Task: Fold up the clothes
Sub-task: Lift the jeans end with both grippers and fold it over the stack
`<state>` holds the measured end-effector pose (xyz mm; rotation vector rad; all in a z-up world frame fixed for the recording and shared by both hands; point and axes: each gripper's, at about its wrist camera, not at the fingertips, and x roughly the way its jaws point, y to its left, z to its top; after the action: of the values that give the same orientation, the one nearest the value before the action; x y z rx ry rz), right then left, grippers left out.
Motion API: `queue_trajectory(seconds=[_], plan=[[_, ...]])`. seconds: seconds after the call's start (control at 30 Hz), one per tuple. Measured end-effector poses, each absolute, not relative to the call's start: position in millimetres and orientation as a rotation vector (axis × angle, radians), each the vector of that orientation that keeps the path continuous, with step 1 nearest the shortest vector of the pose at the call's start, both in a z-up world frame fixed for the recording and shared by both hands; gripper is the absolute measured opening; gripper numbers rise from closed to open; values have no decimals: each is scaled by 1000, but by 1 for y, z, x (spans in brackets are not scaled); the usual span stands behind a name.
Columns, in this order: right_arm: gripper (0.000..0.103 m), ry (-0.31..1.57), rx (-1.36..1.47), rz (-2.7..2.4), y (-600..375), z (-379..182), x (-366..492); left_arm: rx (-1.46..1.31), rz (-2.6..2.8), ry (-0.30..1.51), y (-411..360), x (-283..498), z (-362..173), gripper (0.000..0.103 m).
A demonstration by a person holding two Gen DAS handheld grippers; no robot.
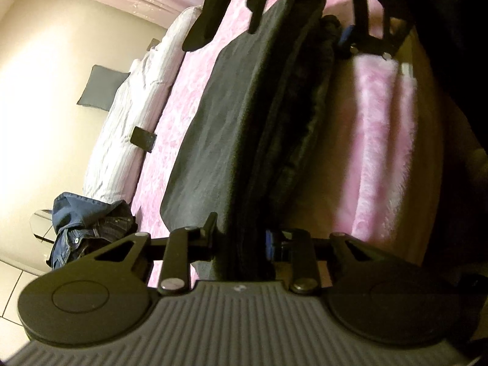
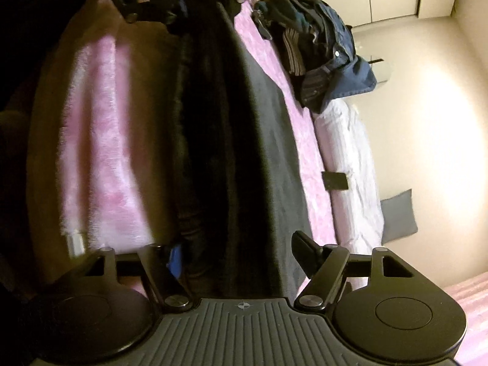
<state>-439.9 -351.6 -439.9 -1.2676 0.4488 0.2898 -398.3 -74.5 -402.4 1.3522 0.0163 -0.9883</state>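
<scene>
On my left wrist view, far left, I see a cream wall with a grey pillow [image 1: 99, 87] against it, then a pile of jeans [image 1: 88, 228] at the near corner of the bed. Next comes a white duvet [image 1: 134, 116] rolled along the bed's far edge, with a small dark phone-like slab [image 1: 144, 139] lying on it. The pink fuzzy blanket [image 1: 189, 91] covers the bed, and on it lies the black garment [image 1: 219, 128] — stretched long between my two tools, its right edge doubled into a thick fold.

My left gripper [image 1: 241, 235] has its fingers spread wide, one on each side of the near end of the garment; the blue-padded finger [image 1: 270, 244] sits just against the folded edge, and I cannot tell whether it presses the cloth. At the top of this view my right gripper [image 1: 292, 21] stands at the garment's far end.

From the right wrist view, the right gripper [image 2: 241, 256] is likewise splayed, the garment's end running between the fingers. Right of it — the blanket, the duvet, the clothes pile at the far corner and the wall.
</scene>
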Motion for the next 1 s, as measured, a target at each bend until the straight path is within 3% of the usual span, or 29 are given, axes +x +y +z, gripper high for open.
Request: queue_trajectory(seconds=[0.03, 0.07, 0.17, 0.27, 0.47, 0.63, 1.0], plan=[[68, 448, -1270, 291, -352, -440, -440, 1358, -990, 15, -75, -399, -403, 27], [59, 448, -1269, 295, -353, -439, -439, 1367, -993, 14, -75, -399, -404, 29], [43, 452, -1212, 342, -360, -427, -432, 1399, -996, 16, -76, -399, -409, 39], [35, 455, -1156, 388, -367, -415, -424, 1430, -995, 14, -79, -398, -415, 40], [30, 461, -1040, 479, -382, -390, -410, 1409, -1055, 65, -86, -382, -396, 26], [28, 534, -993, 549, -392, -336, -390, 1398, -1143, 187, -101, -363, -355, 22], [26, 775, -932, 666, -431, -159, -355, 1379, -1263, 427, -169, -349, -170, 21]])
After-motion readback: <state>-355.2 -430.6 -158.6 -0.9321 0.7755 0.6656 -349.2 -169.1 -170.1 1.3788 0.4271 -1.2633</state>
